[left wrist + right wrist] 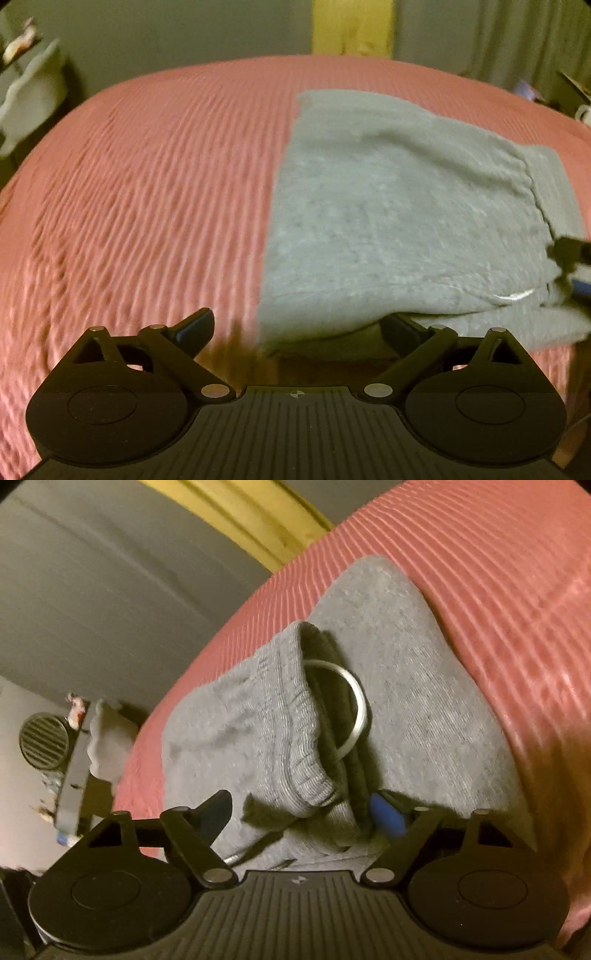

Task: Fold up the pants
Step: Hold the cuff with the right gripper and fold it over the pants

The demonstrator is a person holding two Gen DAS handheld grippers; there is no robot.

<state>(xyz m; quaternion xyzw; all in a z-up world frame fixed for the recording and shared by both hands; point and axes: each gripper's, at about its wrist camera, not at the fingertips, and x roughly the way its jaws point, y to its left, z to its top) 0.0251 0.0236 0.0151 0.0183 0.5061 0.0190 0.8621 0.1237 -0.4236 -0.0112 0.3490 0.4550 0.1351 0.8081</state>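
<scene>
The grey pants [399, 221] lie folded into a thick stack on the right part of a bed covered by a pink ribbed bedspread [147, 203].

The left wrist view shows the stack as a whole, with a straight folded edge on its left side and bare bedspread beyond it. The left claw [299, 328] stands released at the stack's near edge: its left finger over bare bedspread, its right finger tucked under the overhanging cloth, nothing pinched. The right claw's tip shows at that view's right edge, at the pants.

The right wrist view shows what the other misses: the ribbed elastic waistband [303, 731] turned up, with a pale drawstring loop [356, 705] curving out of its opening. The right claw [306, 812] is spread wide on either side of the waistband's near end, its pads not pressing the cloth.

No brand, label or readable writing shows on the pants. A yellow post [352, 29] stands behind the bed.
</scene>
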